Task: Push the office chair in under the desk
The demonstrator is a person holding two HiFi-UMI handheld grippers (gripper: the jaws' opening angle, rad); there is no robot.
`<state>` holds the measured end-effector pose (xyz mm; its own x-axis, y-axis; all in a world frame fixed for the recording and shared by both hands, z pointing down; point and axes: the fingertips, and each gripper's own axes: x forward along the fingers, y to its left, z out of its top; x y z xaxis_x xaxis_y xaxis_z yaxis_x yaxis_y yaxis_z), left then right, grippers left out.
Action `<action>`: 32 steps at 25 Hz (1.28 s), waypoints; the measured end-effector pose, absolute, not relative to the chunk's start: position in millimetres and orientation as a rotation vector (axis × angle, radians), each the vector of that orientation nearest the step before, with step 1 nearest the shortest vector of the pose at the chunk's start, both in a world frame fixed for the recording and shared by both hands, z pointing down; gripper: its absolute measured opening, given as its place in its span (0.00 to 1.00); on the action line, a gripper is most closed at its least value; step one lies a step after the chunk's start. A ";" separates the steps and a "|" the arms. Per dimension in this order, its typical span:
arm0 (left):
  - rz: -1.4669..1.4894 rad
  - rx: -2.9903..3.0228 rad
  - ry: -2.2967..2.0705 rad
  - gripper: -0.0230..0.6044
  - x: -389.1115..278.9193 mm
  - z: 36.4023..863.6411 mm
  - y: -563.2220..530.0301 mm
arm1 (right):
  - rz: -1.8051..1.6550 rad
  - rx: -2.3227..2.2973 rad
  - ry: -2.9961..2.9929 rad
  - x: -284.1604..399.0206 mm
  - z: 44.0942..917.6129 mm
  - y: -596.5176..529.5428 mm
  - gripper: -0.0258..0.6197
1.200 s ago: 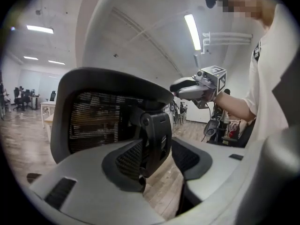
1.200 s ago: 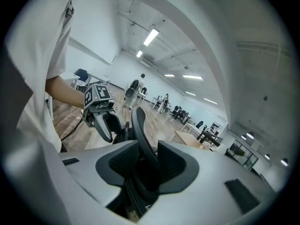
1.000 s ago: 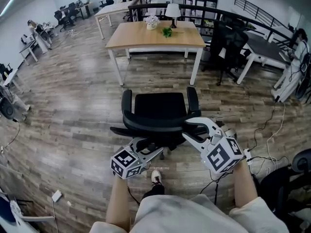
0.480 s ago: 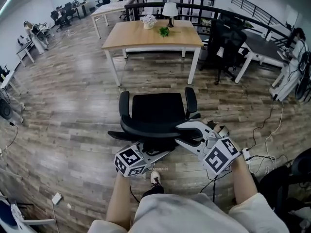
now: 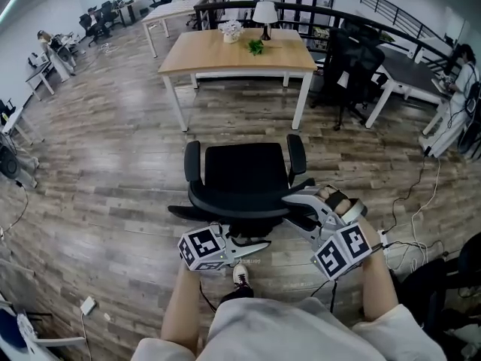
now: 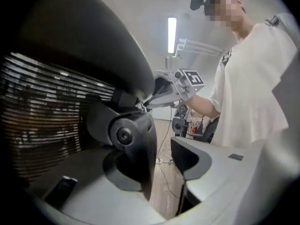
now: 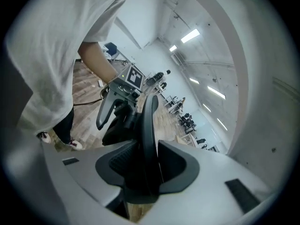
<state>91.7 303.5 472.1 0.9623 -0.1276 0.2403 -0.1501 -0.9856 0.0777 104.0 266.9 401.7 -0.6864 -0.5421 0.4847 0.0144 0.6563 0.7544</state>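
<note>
Across the office's plank floor (image 5: 113,164), the table (image 5: 218,55) stands straight ahead, well beyond the office chair (image 5: 244,173). The right gripper (image 5: 290,207) has its jaws clamped on the backrest edge (image 7: 149,139); the left gripper (image 5: 260,247) has its jaws apart around the back bracket (image 6: 126,135).

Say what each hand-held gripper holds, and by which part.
The right hand-held gripper clamps the office chair by its backrest edge; the left hand-held gripper grips nothing.
</note>
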 end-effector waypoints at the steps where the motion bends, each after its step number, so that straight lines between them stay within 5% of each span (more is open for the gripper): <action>1: 0.381 3.024 -0.199 0.38 93.7 473.8 304.2 | -0.992 0.413 -2.118 107.2 404.2 263.5 0.28; 8: 0.383 3.031 -0.215 0.27 106.2 472.4 300.9 | -1.061 0.366 -2.037 98.4 421.3 247.3 0.28; 10: 0.383 3.034 -0.243 0.19 110.1 472.9 298.2 | -1.082 0.365 -2.012 94.0 426.2 241.3 0.17; 13: 0.363 3.042 -0.274 0.18 110.8 471.0 294.9 | -1.096 0.358 -1.996 92.0 427.7 235.0 0.10; 32: 0.267 3.124 -0.266 0.20 96.4 465.8 275.1 | -1.130 0.418 -1.995 79.9 424.6 207.0 0.10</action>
<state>96.4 275.1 465.8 0.9712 -0.1685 0.1682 -0.1676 -0.9857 -0.0198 79.9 207.0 424.6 -0.6349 -0.6104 0.4736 0.0924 0.5487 0.8309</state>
